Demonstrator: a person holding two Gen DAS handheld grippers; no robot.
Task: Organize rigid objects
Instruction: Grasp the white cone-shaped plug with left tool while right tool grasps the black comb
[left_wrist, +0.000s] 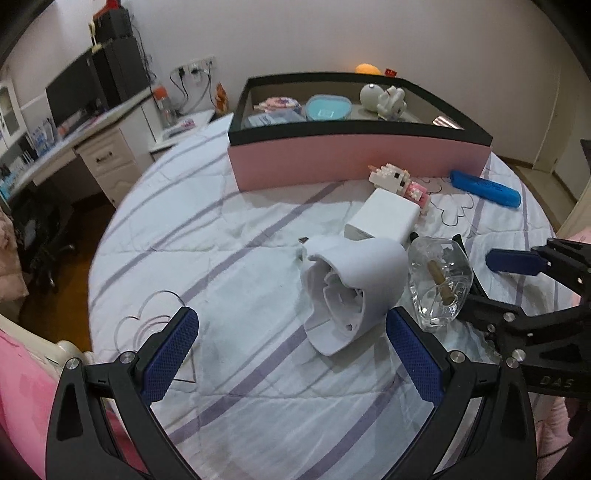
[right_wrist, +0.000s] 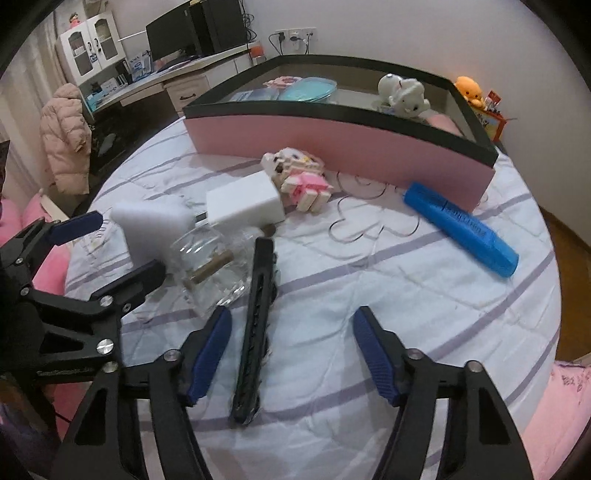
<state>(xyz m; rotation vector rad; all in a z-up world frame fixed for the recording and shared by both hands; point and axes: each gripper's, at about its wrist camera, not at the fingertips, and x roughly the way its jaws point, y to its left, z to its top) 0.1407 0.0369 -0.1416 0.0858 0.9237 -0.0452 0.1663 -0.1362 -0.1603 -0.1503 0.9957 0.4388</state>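
On the striped bedspread lie a white plastic fan-like object (left_wrist: 351, 288) (right_wrist: 155, 225), a clear glass bottle (left_wrist: 439, 282) (right_wrist: 210, 266), a white charger block (left_wrist: 384, 218) (right_wrist: 243, 203), a pink-white brick figure (left_wrist: 402, 182) (right_wrist: 299, 177), a blue case (left_wrist: 485, 188) (right_wrist: 461, 229) and a black comb (right_wrist: 256, 325). My left gripper (left_wrist: 291, 350) is open, just short of the white object. My right gripper (right_wrist: 291, 354) is open, its left finger beside the comb. The pink box (left_wrist: 354, 158) (right_wrist: 369, 151) stands behind, holding a teal lid and white toys.
A desk with drawers, monitor and bottles (left_wrist: 92, 122) stands left of the bed. A padded jacket (right_wrist: 62, 140) hangs on a chair. An orange plush (right_wrist: 469, 88) sits beyond the box. Pink bedding (right_wrist: 561, 398) lies at the near edges.
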